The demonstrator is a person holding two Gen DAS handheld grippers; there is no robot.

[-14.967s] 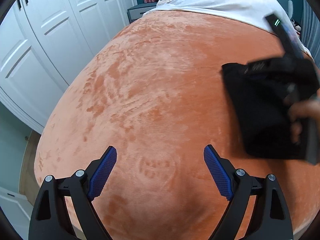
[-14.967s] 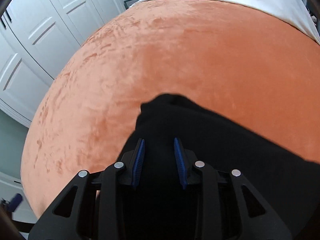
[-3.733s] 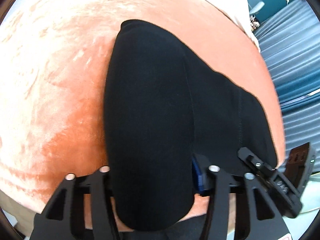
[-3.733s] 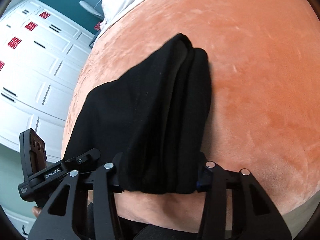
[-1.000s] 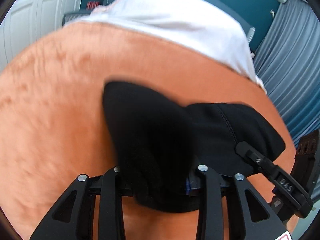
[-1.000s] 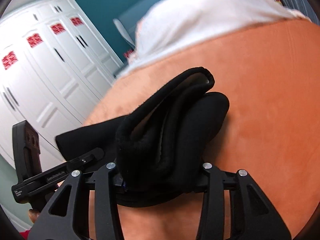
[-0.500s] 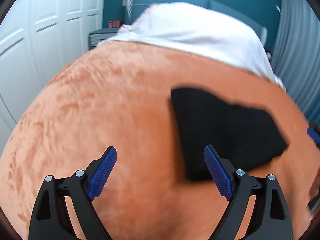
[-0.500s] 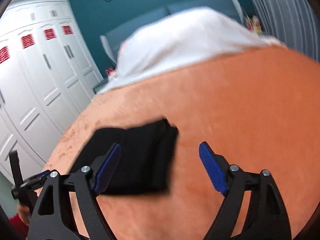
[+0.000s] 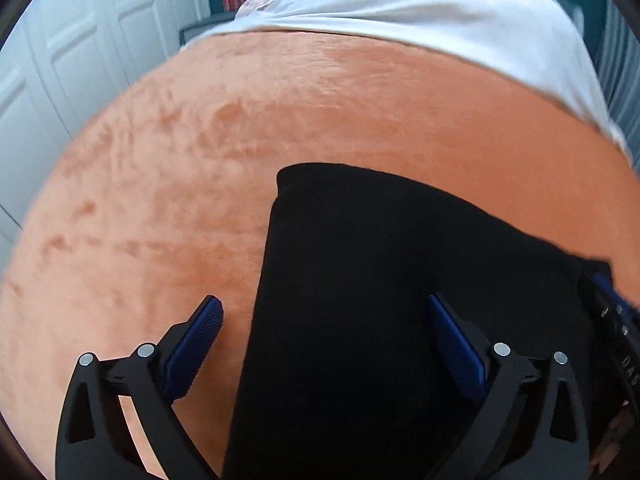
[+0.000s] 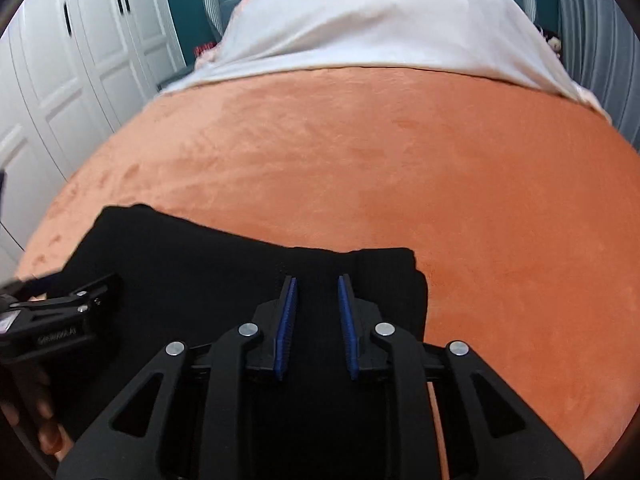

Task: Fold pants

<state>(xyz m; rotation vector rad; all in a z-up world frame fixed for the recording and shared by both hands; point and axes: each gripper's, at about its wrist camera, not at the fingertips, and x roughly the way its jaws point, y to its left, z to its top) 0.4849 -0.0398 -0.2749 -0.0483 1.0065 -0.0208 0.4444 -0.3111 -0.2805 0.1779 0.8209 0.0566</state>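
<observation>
**Folded pants lying on the bed, both tools above them**

We are looking at black pants (image 9: 384, 280) folded into a compact block and lying flat on the orange blanket (image 9: 160, 208) that covers the bed, toward its near edge. Beyond the blanket, a white sheet (image 10: 380, 28) is covering the far end of the bed, and white wardrobe doors (image 10: 60, 60) are standing along its left side.

Our left tool (image 9: 324, 332) is standing wide open, its jaws having just been opening. One blue pad (image 9: 192, 344) is hanging over bare blanket just beside the left edge of the pants, the other over the black cloth; neither is pressing on it.

Our right tool (image 10: 316, 320) is hovering over the right end of the pants near their far corner. Its jaws have just been closing and are now sitting narrow, with a slim gap between them. We cannot tell whether any cloth is being pinched there.
</observation>
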